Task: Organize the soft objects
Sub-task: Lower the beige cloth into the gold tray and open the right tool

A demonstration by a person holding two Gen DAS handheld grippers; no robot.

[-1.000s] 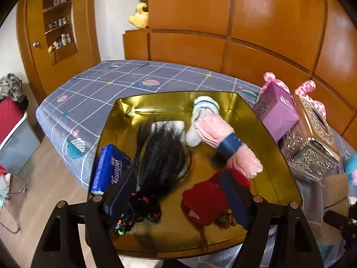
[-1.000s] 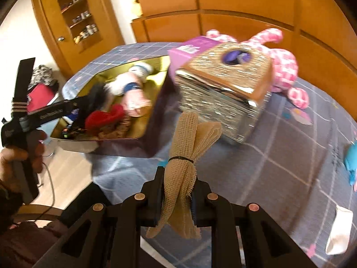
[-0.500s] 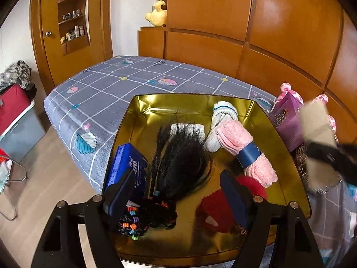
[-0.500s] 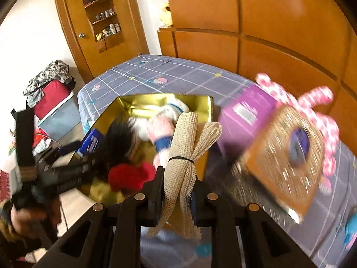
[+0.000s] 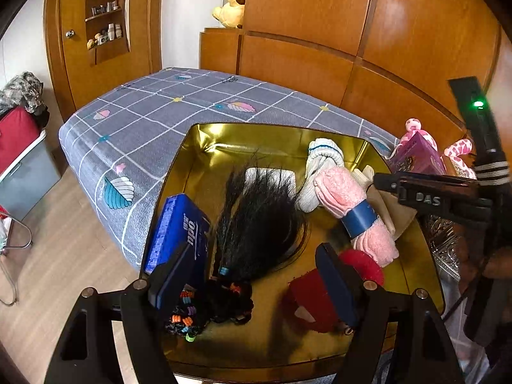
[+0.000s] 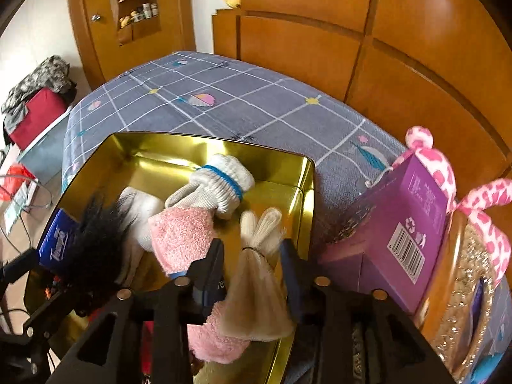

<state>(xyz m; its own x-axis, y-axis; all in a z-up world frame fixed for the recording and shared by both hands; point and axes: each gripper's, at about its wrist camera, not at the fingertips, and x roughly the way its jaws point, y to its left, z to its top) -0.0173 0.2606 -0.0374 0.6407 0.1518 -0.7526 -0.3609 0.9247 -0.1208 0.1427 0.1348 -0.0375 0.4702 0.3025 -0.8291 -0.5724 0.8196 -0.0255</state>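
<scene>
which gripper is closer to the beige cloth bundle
Right. The right gripper has open jaws on either side of the bundle; the left gripper hangs open across the tin.

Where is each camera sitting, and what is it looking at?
Left wrist: rides on the left gripper, looking down into the gold tin at the black hair bundle; its open fingers show, and the right gripper enters from the right.
Right wrist: rides on the right gripper, over the tin's right side; its open fingers flank the beige cloth bundle.
Both show the tin, the pink fuzzy sock and the purple box.
</scene>
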